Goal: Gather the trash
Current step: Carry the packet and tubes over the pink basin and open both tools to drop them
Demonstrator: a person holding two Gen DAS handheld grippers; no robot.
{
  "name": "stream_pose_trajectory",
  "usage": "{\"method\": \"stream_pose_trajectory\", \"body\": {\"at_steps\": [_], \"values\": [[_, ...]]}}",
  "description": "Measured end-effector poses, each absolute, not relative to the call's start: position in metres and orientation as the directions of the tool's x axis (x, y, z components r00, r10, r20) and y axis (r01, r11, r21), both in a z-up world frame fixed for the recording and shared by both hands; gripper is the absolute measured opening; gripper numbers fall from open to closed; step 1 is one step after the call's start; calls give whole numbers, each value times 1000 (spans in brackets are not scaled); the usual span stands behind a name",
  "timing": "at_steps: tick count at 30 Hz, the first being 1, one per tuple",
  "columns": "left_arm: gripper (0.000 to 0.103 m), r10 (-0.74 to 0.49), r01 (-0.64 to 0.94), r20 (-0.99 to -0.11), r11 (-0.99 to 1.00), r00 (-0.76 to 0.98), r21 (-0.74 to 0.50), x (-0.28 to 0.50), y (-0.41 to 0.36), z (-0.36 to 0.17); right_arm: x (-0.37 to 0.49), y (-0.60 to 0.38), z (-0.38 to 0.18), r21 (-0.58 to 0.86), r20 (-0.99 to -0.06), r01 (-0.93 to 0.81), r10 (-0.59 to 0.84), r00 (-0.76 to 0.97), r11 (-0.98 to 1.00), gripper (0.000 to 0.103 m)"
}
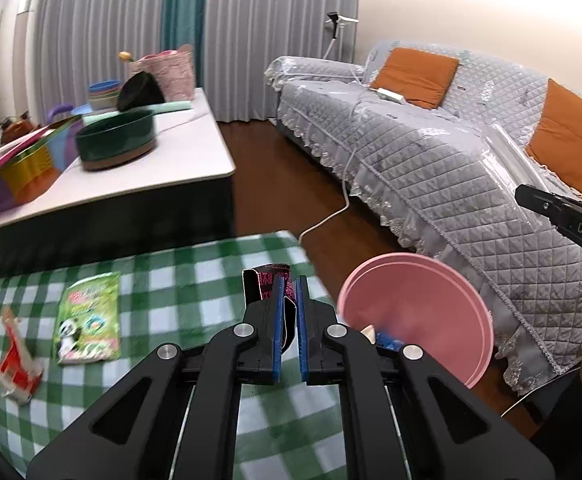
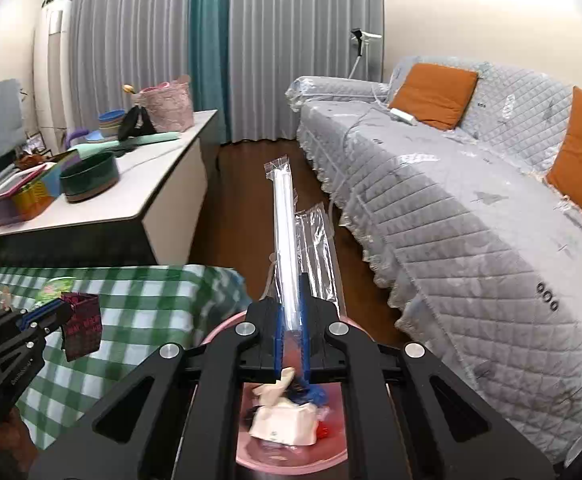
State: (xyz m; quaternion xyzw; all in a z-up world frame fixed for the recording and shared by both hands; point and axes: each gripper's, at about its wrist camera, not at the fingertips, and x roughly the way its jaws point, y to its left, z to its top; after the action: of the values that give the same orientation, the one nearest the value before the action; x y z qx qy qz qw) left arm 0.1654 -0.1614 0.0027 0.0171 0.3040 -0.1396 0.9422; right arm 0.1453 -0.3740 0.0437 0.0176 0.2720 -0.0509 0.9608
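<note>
1. Trash is in three places: clamped in each tool, lying in the pink bin, and loose on the checked cloth.
2. The left tool has its blue pads closed to a narrow gap on a dark wrapper with pink print. The wrapper stands upright, its top above the fingertips, over the near right corner of the cloth.
3. The right tool is closed on a straw pack, a long clear sleeve with white straws inside. Its long axis runs straight ahead along the fingers, free end pointing away toward the floor between table and sofa.
4. Only the right view looks down into the bin, directly under that tool: white crumpled paper, a blue scrap and a small red bit.
5. The left view shows the bin tilted, just right of its tool, beside the cloth's edge.
6. Only the left view shows the loose pieces clearly: a green packet lying flat and a red carton at the left, apart from each other.
7. The right view shows the left tool from the side, the wrapper hanging from it.
8. Farther off stand a white table with a green bowl and a grey quilted sofa.
</note>
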Motion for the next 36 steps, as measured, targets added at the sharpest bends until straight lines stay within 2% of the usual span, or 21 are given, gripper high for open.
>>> {"method": "stream_pose_trajectory", "body": {"at_steps": [18, 36], "values": [[6, -390, 404, -588, 907, 709, -116, 191, -242, -9, 164, -411, 16, 84, -628, 155, -68, 775, 984, 7], [6, -426, 448, -637, 883, 643, -139, 203, -270, -36, 169, -414, 9, 105, -647, 159, -54, 761, 982, 7]]}}
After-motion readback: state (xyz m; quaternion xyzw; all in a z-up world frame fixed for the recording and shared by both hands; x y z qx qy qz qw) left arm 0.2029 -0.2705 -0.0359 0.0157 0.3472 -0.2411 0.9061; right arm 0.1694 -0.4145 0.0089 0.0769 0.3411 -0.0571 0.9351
